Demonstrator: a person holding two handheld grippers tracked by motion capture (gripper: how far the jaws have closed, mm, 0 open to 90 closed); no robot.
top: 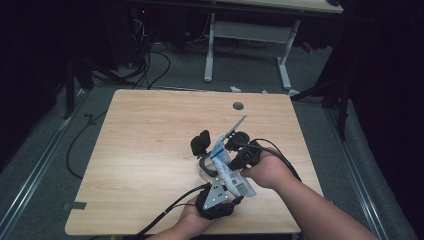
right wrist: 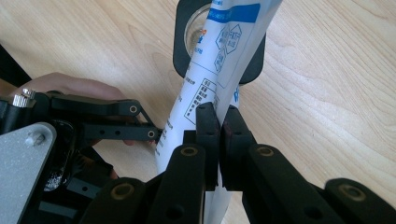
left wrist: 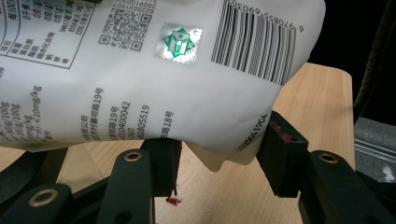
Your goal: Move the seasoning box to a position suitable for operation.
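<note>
Near the front right of the wooden table [top: 150, 145], a white plastic pouch [top: 228, 157] with blue print, a barcode and a QR code is held up off the surface between the two tools. The right gripper [right wrist: 219, 135] has its jaws pressed together on a flat edge of the pouch, so that grip looks secured. The left gripper [left wrist: 219, 161] sits under the pouch's barcode end with its jaws partway apart; a lower corner of the pouch hangs between them, and the pads do not appear to press on it, so that hold seems yet to be made. Just beyond the pouch, a black-handled glass container [right wrist: 194, 32] rests on the table, its mouth behind the pouch's far end. My reading is that the pouch is lifted and aimed at it, while opening or emptying it is still ahead.
</note>
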